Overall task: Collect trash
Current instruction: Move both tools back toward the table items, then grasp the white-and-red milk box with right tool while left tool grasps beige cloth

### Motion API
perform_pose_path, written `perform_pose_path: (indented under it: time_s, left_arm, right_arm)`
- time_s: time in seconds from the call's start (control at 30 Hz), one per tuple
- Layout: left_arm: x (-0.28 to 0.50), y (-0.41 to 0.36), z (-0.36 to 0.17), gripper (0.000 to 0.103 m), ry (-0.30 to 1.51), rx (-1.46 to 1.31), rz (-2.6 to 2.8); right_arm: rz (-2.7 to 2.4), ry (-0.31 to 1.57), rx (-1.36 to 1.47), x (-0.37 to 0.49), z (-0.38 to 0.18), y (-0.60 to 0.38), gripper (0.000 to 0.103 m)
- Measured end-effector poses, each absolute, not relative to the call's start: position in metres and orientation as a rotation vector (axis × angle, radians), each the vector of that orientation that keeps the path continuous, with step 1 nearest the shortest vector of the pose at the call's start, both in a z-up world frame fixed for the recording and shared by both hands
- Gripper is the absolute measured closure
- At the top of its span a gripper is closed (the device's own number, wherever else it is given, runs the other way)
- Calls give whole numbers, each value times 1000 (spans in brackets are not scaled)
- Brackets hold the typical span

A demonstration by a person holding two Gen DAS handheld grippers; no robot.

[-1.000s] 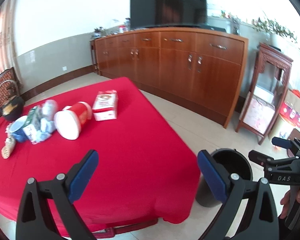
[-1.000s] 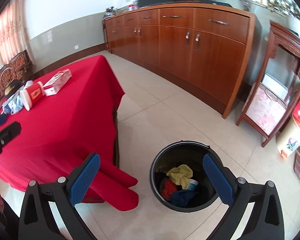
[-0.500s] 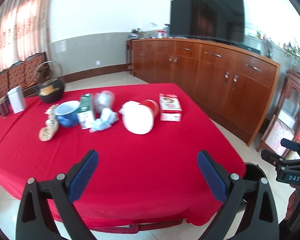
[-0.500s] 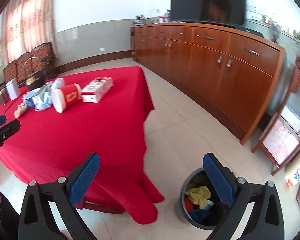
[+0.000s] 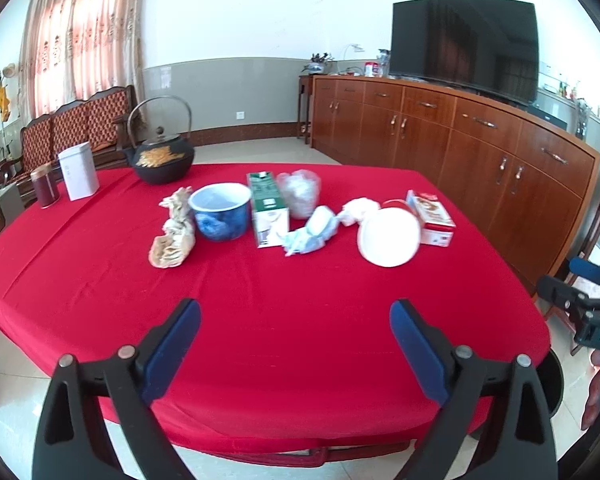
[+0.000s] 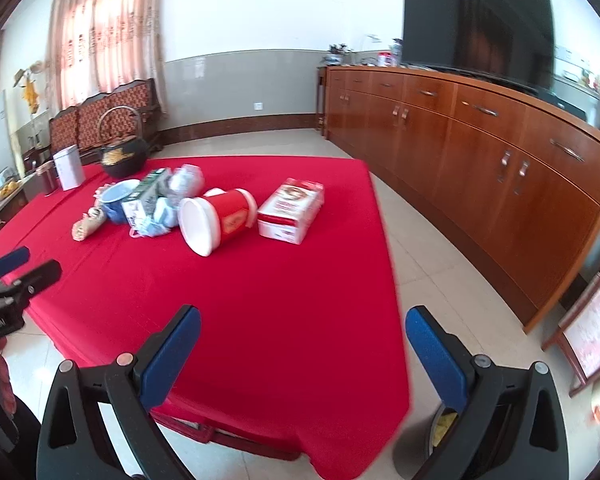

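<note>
Trash lies in a row on the red table (image 5: 260,312): a crumpled beige wrapper (image 5: 173,236), a green milk carton (image 5: 267,209), crumpled clear plastic (image 5: 300,192), a pale blue wad (image 5: 312,234), a tipped red and white tub (image 5: 389,234) (image 6: 220,220) and a red and white box (image 5: 430,216) (image 6: 292,210). A blue bowl (image 5: 220,216) stands among them. My left gripper (image 5: 296,346) is open and empty over the near table edge. My right gripper (image 6: 303,350) is open and empty over the table's right corner. The black bin (image 6: 440,428) shows only as a sliver behind the right finger.
A black kettle (image 5: 162,162), a white tin (image 5: 78,176) and a dark red tin (image 5: 45,190) stand at the table's far left. A long wooden sideboard (image 5: 460,148) with a TV (image 5: 464,46) runs along the right. Tiled floor (image 6: 428,248) lies between table and sideboard.
Both grippers have swung left and up, away from the bin toward the table. The bin has slid almost out of both views, and the trash row now sits centred ahead.
</note>
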State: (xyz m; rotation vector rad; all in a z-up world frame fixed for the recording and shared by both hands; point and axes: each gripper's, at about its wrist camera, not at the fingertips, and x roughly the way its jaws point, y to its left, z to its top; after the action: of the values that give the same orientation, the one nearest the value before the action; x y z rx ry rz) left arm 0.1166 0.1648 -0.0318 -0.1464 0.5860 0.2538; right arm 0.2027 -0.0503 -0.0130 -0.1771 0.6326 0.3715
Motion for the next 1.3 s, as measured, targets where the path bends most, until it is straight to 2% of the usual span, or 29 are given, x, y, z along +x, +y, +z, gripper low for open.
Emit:
perform_pose_path:
  time_s: [0.3, 0.4, 0.67, 1.07, 1.3]
  left_arm:
    - [125, 202, -44, 10, 603, -159, 300]
    - [131, 221, -49, 10, 613, -182, 329]
    - [149, 252, -61, 12, 631, -208, 365]
    - [188, 295, -73, 13, 672, -227, 425]
    - [218, 323, -78, 17, 711, -273, 432]
  right_arm:
    - [406, 625, -210, 227, -19, 3, 0]
    - [395, 636, -204, 241, -23, 7, 5]
    - [364, 656, -199, 275, -29, 10, 7]
    - [339, 725, -211, 340, -52, 29, 15]
    - [348, 794, -209, 380, -72, 36, 24]
